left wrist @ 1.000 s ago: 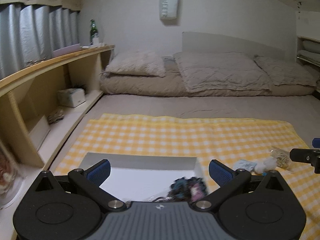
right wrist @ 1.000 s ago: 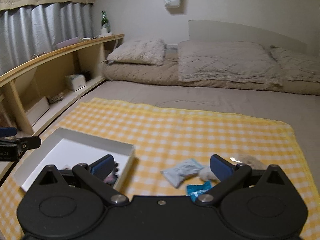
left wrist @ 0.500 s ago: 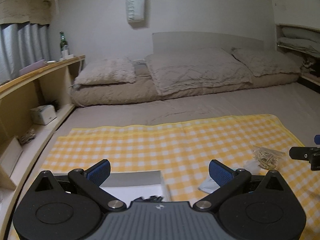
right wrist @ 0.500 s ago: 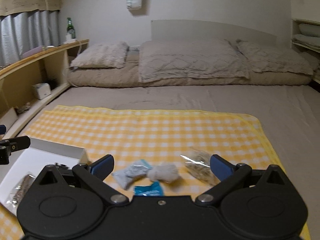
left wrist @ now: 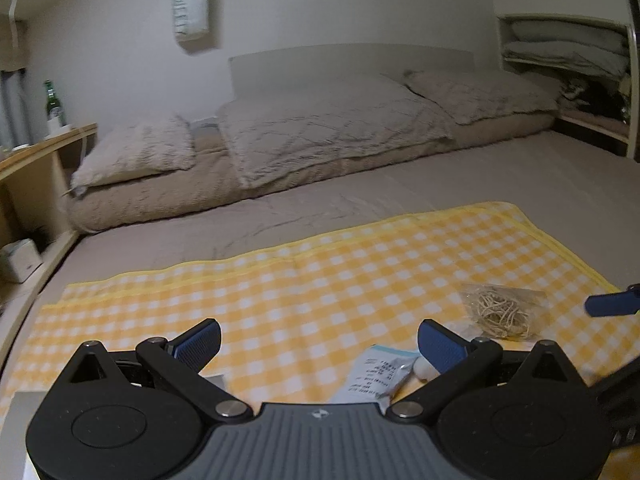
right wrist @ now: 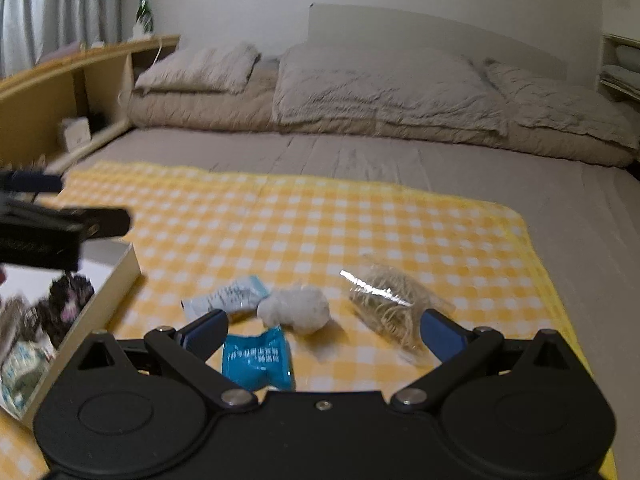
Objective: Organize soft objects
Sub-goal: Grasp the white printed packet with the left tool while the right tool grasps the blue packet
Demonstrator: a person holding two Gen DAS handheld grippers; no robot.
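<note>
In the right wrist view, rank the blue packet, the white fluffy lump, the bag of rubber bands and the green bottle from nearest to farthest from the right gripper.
1. Blue packet, between the fingers of the right gripper, left of middle.
2. White fluffy lump, just beyond it.
3. Bag of rubber bands, ahead right; close to the lump's range.
4. Green bottle, on the far shelf, left.

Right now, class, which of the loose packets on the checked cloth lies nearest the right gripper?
The bright blue packet: it sits right at the right gripper, between its open fingers. The pale printed packet, white bundle and clear bag of strands lie farther out.
</note>
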